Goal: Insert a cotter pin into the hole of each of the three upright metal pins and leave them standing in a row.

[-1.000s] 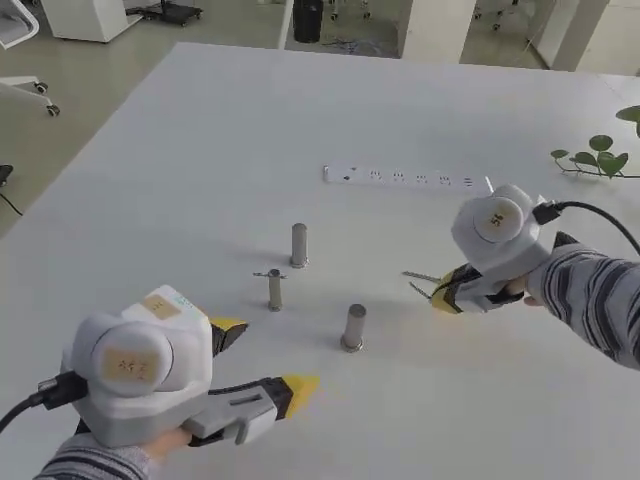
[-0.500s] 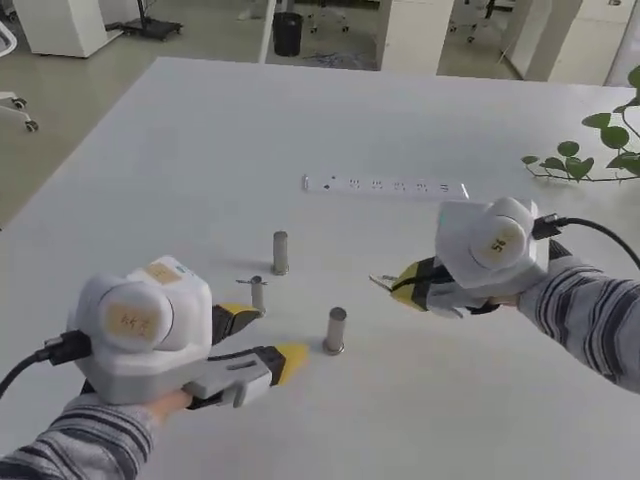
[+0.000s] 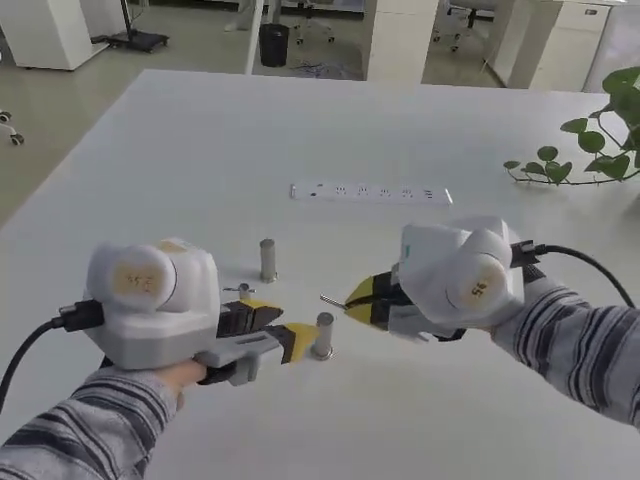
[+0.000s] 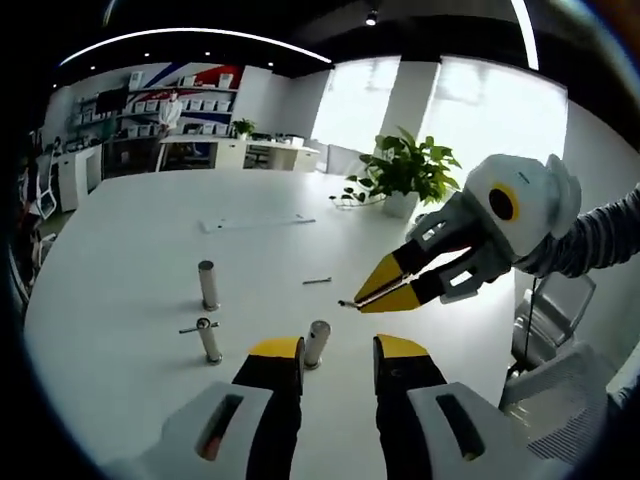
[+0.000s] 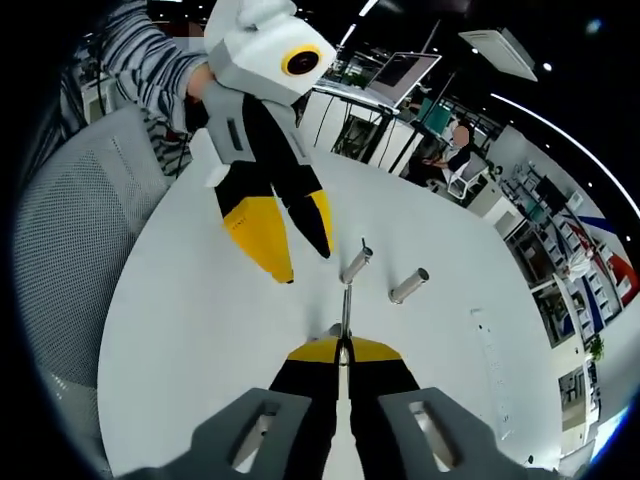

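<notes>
Three upright metal pins stand on the white table. The far pin (image 3: 267,260) is bare. The middle pin (image 3: 243,292), half hidden behind my left gripper (image 3: 285,328), has a cotter pin through its top (image 4: 208,340). The near pin (image 3: 323,335) is bare and stands just ahead of the left gripper's open jaws (image 4: 317,343), untouched. My right gripper (image 3: 358,296) is shut on a cotter pin (image 3: 328,299). In the right gripper view that cotter pin (image 5: 346,305) points at the near pin, its tip a short way from the top.
A white power strip (image 3: 370,192) lies behind the pins. A loose cotter pin (image 4: 317,281) lies on the table beyond the near pin. A potted plant (image 3: 590,140) trails over the far right edge. Chairs and desks stand beyond the table.
Both grippers have closed in on the near pin: the right one has carried its cotter pin leftward, the left one has come forward. The head camera has also shifted.
</notes>
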Motion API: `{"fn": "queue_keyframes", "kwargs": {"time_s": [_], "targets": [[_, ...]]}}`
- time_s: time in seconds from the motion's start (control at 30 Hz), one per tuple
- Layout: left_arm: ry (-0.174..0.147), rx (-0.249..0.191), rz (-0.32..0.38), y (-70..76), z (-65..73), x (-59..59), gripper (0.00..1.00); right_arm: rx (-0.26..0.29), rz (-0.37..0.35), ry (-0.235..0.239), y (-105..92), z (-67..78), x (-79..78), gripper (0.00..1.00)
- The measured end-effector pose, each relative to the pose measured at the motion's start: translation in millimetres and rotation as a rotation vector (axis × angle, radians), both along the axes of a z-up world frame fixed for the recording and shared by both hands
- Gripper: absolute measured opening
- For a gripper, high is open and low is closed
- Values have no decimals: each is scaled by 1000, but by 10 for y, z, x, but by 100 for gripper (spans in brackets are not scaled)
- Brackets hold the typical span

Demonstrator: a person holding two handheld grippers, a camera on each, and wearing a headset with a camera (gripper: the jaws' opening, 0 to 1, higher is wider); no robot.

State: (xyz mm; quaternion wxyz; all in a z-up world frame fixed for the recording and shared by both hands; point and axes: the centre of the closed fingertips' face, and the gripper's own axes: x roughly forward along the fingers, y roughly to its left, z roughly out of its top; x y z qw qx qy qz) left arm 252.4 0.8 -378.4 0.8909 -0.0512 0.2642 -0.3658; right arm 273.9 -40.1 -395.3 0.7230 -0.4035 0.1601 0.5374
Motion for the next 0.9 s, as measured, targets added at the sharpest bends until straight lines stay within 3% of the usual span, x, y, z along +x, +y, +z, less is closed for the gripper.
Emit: {"fn": "queue_keyframes", "kwargs": {"time_s": [0.2, 0.33, 0.43, 0.6, 0.9], "targets": [[47, -59, 20, -28, 5, 7, 17, -33, 48, -44, 69, -6, -90, 0], [88, -141, 28, -76, 52, -7, 14, -25, 68, -44, 124, 21, -151, 0], [101, -168, 30, -97, 72, -14, 12, -47, 90, -72, 138, 24, -163, 0], [112, -214, 37, -127, 109, -14, 7, -38, 98, -77, 161, 48, -179, 0], [115, -217, 37, -130, 86, 6, 2, -15, 100, -82, 217, 118, -208, 0]]}}
